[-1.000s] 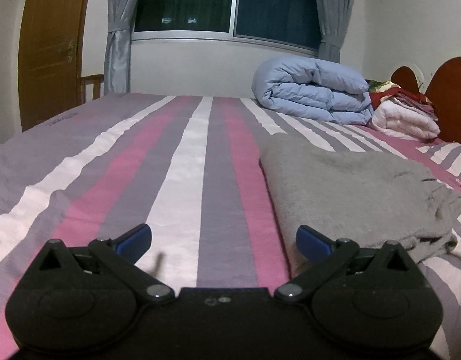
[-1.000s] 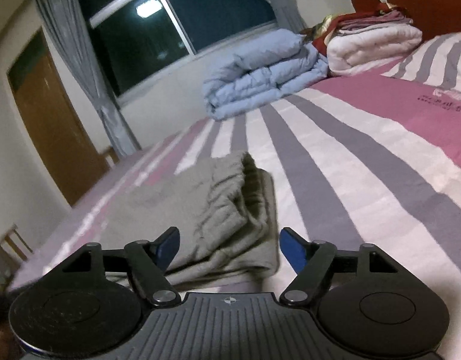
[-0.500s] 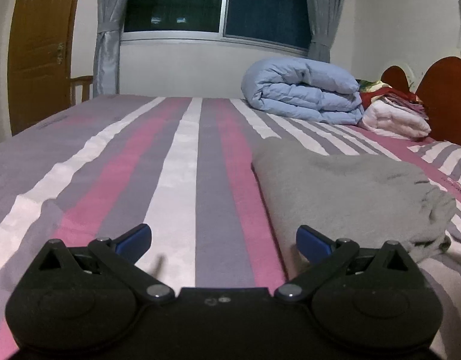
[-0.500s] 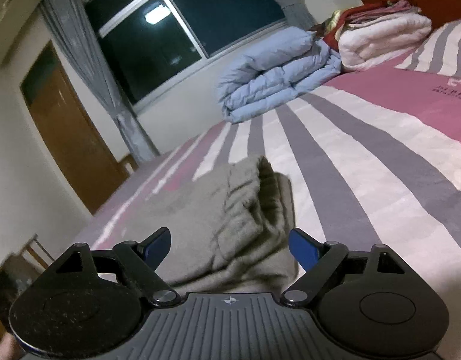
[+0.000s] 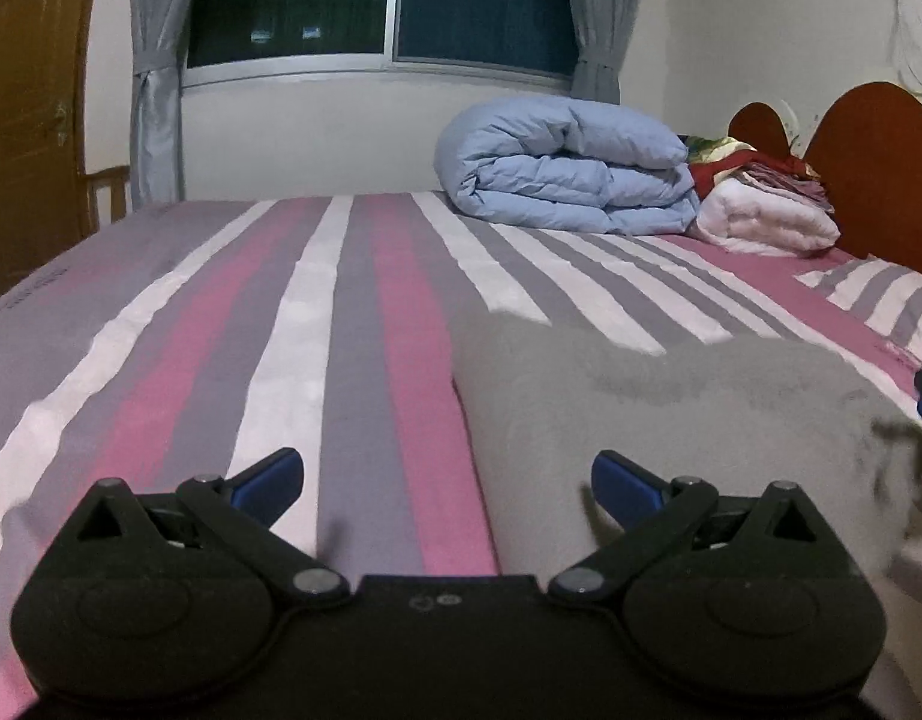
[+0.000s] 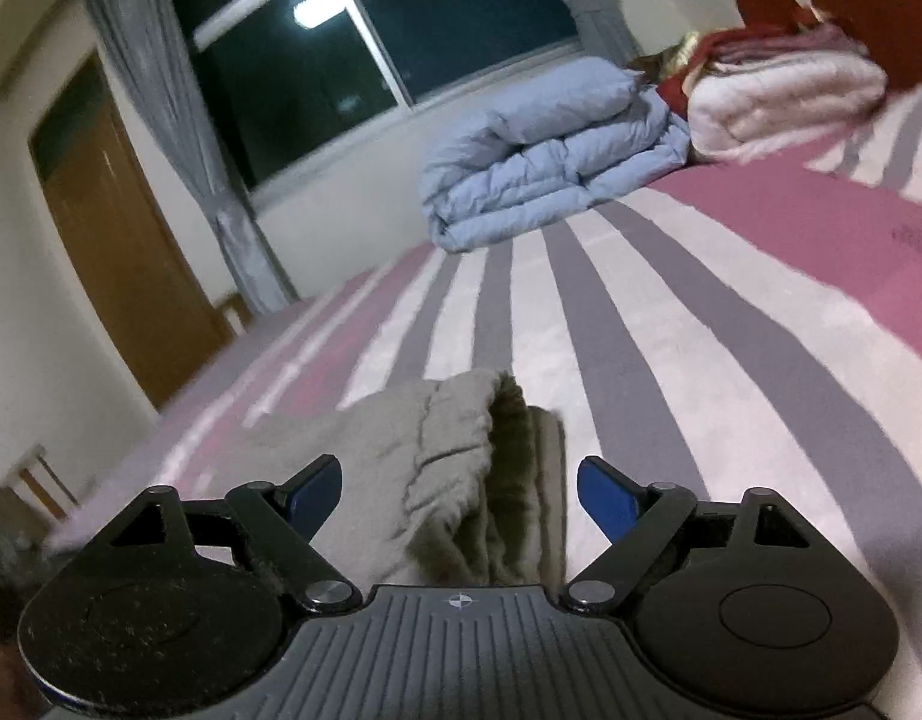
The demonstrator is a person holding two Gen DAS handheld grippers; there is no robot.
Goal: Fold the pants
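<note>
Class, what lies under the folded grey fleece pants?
The folded grey fleece pants rest on the pink, grey and white striped bedsheet. The sheet directly beneath them is covered and unseen.

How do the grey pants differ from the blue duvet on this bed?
The grey pants lie low and flat near the tongs; the blue duvet is a thick, puffy bundle far off by the window. The pants look fuzzy and matte, the duvet smooth and creased. Both are folded and rest on the striped bedspread.

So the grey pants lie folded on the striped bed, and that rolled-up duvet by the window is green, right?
Not quite: the rolled-up duvet is light blue, as the left wrist view shows. The grey pants do lie folded on the striped bed.
</note>
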